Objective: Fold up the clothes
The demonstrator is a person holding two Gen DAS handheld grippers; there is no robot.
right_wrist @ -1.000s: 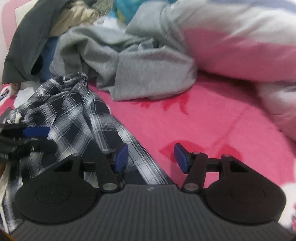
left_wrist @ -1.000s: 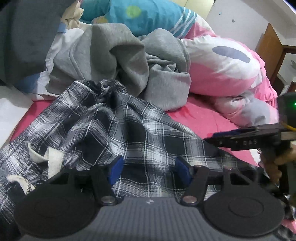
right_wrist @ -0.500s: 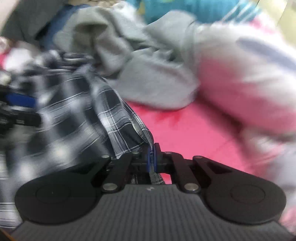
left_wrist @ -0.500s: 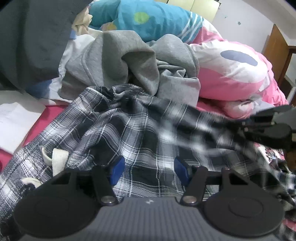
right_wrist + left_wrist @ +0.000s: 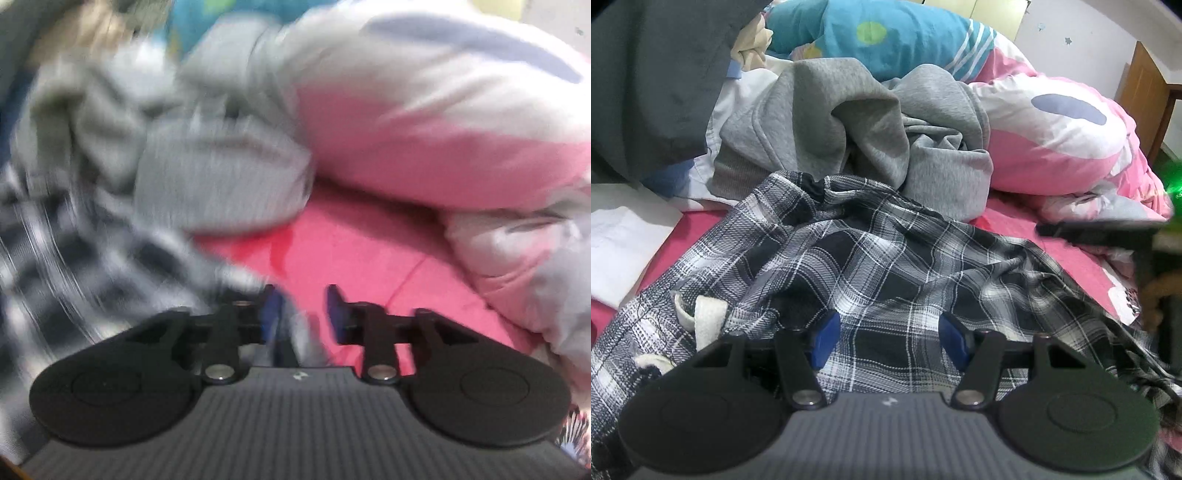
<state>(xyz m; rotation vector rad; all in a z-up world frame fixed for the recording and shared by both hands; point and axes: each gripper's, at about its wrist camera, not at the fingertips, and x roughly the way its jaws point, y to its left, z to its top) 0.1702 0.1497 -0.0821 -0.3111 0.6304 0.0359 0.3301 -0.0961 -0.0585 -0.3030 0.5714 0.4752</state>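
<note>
A black-and-white plaid garment (image 5: 886, 266) lies spread on the pink bed sheet (image 5: 1008, 221), with white drawstring ends at its left. My left gripper (image 5: 889, 339) hovers open just over its near part, and the pads are not pressing the cloth. In the right wrist view, which is blurred, my right gripper (image 5: 303, 314) has its jaws opening. A blurred edge of the plaid garment (image 5: 92, 266) lies by its left pad, loose. This gripper's black fingers (image 5: 1078, 232) also show at the right of the left wrist view, over the garment's right side.
A crumpled grey sweatshirt (image 5: 857, 122) lies just behind the plaid garment. A pink and white duvet (image 5: 1052, 147) fills the right, and a teal pillow (image 5: 879, 40) lies at the back. Dark grey cloth (image 5: 653, 81) hangs at the upper left, with white fabric (image 5: 624, 243) below.
The right gripper shut on the plaid garment's right edge, drew it rightward so the cloth spread, and now stands open with the cloth loose. The left gripper has stayed in place.
</note>
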